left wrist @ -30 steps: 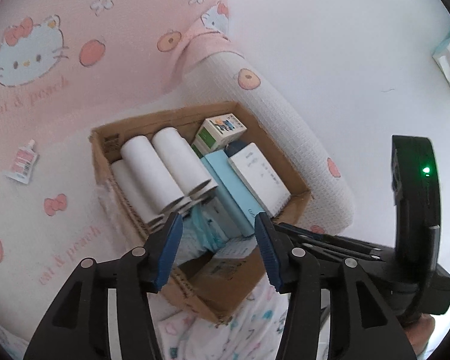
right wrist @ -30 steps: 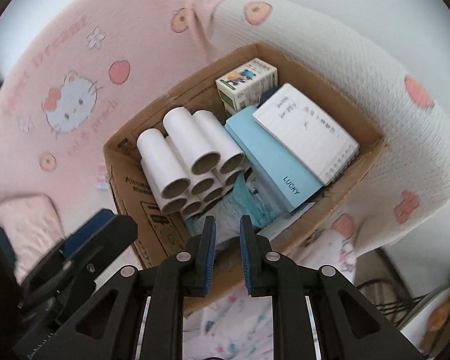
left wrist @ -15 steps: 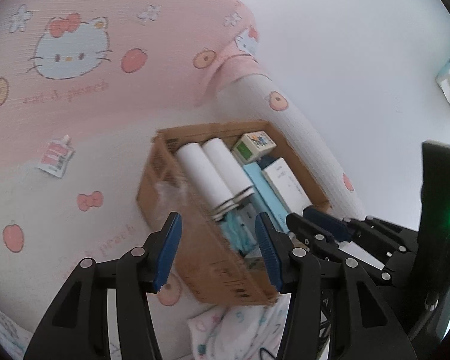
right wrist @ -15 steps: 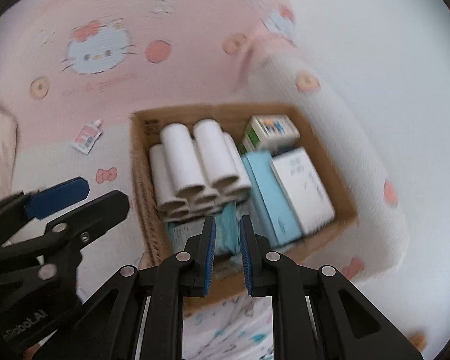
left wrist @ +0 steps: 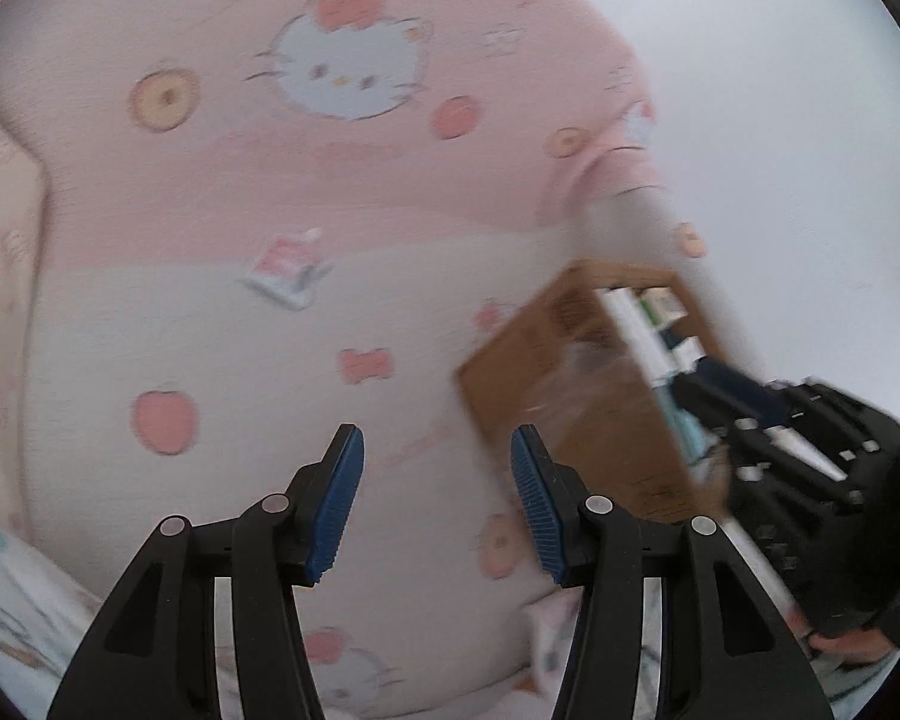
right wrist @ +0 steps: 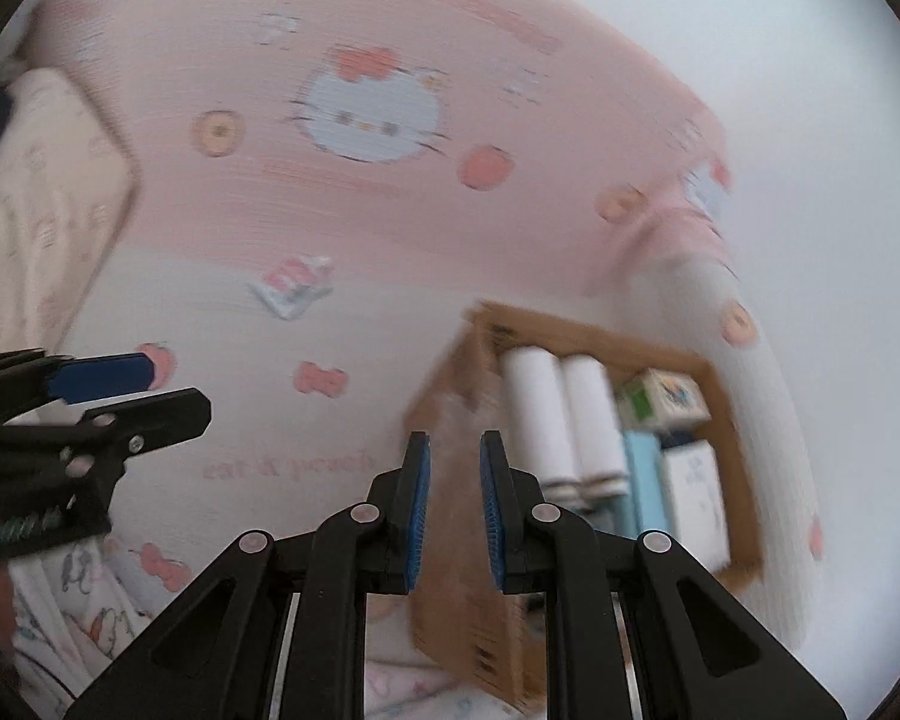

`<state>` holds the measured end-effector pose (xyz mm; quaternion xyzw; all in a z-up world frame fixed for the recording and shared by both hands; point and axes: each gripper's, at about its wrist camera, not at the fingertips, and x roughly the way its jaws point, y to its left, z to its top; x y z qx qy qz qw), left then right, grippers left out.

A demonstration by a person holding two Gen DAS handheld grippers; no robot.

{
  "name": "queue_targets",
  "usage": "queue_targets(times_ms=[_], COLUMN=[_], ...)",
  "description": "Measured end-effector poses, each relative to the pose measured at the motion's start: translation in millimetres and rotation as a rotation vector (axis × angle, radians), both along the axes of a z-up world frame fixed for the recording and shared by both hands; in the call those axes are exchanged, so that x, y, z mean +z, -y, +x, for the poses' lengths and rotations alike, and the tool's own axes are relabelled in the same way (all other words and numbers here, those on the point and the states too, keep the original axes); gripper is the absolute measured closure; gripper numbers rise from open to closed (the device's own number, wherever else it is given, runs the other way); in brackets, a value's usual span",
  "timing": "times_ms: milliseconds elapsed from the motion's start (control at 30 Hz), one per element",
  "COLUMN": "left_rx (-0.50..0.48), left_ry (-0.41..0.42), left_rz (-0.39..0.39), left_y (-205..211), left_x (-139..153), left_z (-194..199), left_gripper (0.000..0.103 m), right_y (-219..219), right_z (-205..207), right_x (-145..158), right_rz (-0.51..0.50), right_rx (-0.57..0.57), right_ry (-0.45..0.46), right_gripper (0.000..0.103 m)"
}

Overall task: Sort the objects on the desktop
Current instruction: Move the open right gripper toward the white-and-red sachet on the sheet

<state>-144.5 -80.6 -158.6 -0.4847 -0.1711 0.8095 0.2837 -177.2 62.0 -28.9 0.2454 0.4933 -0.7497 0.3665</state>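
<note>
From my left wrist view, the left claw point(left wrist: 437, 504) stands open with nothing between its blue pads point(left wrist: 339, 498), hanging over the pink-and-white cartoon-cat bedspread point(left wrist: 222, 324). The cardboard box point(left wrist: 576, 402) lies at about three o'clock of that claw, its long axis running from ten o'clock to four o'clock in this view, open top turned toward the right edge. From my right wrist view, the right claw point(right wrist: 455, 516) has its jaws drawn in to a narrow gap, closed on nothing; the box wall shows behind the gap, blurred. In this view the cardboard box point(right wrist: 468, 618) sits at three o'clock of the claw, long axis near twelve to six. Inside it I count two white tubes point(right wrist: 561, 414) on top, side by side, lengthwise along the box, ends toward six o'clock; more may lie beneath, I cannot tell. Beside them at three o'clock lie one pale blue box point(right wrist: 645, 480) and one white booklet point(right wrist: 693, 504), with one small green-and-white carton point(right wrist: 666, 399) at the far end. One small sachet point(right wrist: 291, 285) lies apart on the bedspread at eleven o'clock. The left claw point(right wrist: 120, 390) shows at nine o'clock.
</note>
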Motion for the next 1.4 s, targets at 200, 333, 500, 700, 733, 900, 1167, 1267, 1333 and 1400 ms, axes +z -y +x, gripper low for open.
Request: queue_targets(times_ms=[200,333,500,700,733,900,1167,1267,1333,1400], left_rx=[0.024,0.011,0.058,0.101,0.108,0.132,0.152,0.176,0.181,0.178], left_ry=[0.020,0.047,0.138,0.161,0.167,0.154,0.204,0.221,0.215,0.194], left_rz=[-0.064,-0.074,0.034,0.074,0.079,0.082,0.158,0.172,0.207,0.232], left_y=[27,31,38,41,41,35,17,18,19,18], left_x=[-28,-53,-88,-121,-126,-140,-175,-184,-182,-180], left_z=[-25,-48,-80,-106,-110,-136,-180,-187,-190,-193], left_gripper=[0.041,0.033,0.033,0.033,0.033,0.033,0.056,0.061,0.061,0.061], right_y=[18,27,39,58,63,97,160,181,193,203], right_z=[23,25,22,9,6,-26,-88,-106,-115,-124], right_x=[-26,-47,-79,-111,-117,-135,-153,-161,-166,-171], right_rz=[0.026,0.028,0.024,-0.018,-0.013,-0.018,-0.035,-0.038,-0.035,-0.038], right_rx=[0.110,0.126,0.144,0.149,0.146,0.100,-0.104,-0.176,-0.196,-0.232], right_ry=[0.016,0.047,0.070,0.111,0.113,0.183,0.374,0.443,0.489,0.532], right_gripper=[0.090,0.089,0.080,0.043,0.043,0.043,0.043,0.043,0.043,0.043])
